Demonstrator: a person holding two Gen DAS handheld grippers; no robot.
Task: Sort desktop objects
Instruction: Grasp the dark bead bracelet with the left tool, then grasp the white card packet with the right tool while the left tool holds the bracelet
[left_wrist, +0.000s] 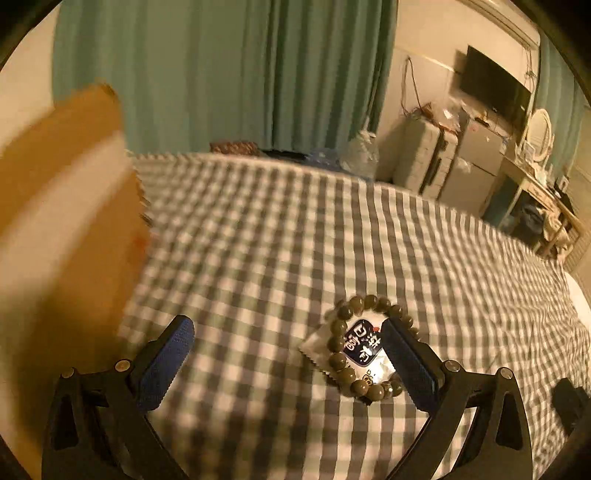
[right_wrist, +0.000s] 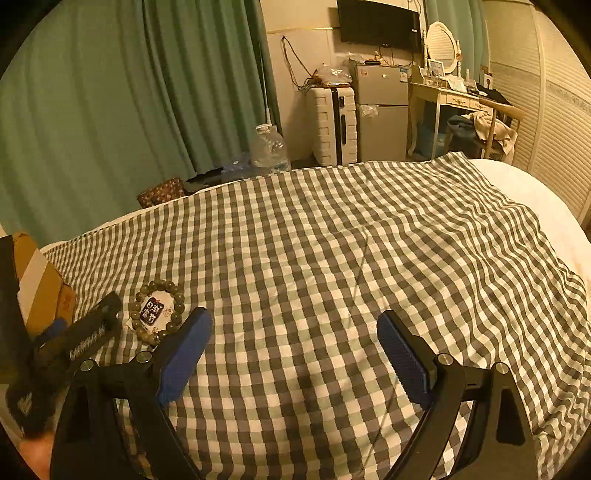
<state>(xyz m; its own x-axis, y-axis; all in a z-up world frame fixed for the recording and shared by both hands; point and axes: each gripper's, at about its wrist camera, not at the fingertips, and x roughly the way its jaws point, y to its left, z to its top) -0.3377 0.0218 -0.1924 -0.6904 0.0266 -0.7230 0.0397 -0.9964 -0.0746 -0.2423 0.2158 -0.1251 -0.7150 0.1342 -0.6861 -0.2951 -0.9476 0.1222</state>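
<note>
A bead bracelet (left_wrist: 338, 343) lies on a small white snack packet (left_wrist: 364, 350) with a dark label, on the checked cloth (left_wrist: 295, 240). My left gripper (left_wrist: 288, 343) is open just above the cloth; its right finger (left_wrist: 406, 358) overlaps the bracelet and packet, and nothing is between the pads. In the right wrist view the bracelet (right_wrist: 177, 295) and packet (right_wrist: 153, 312) lie at the lower left, beyond my left gripper's black frame (right_wrist: 85, 339). My right gripper (right_wrist: 295, 332) is open over bare checked cloth, to the right of them.
A brown cardboard box (left_wrist: 66, 221) with white tape stands at the left edge of the cloth, also in the right wrist view as the box (right_wrist: 40, 291). Beyond the bed are a water jug (right_wrist: 267, 147), a suitcase (right_wrist: 332, 125), a fridge and a dressing table.
</note>
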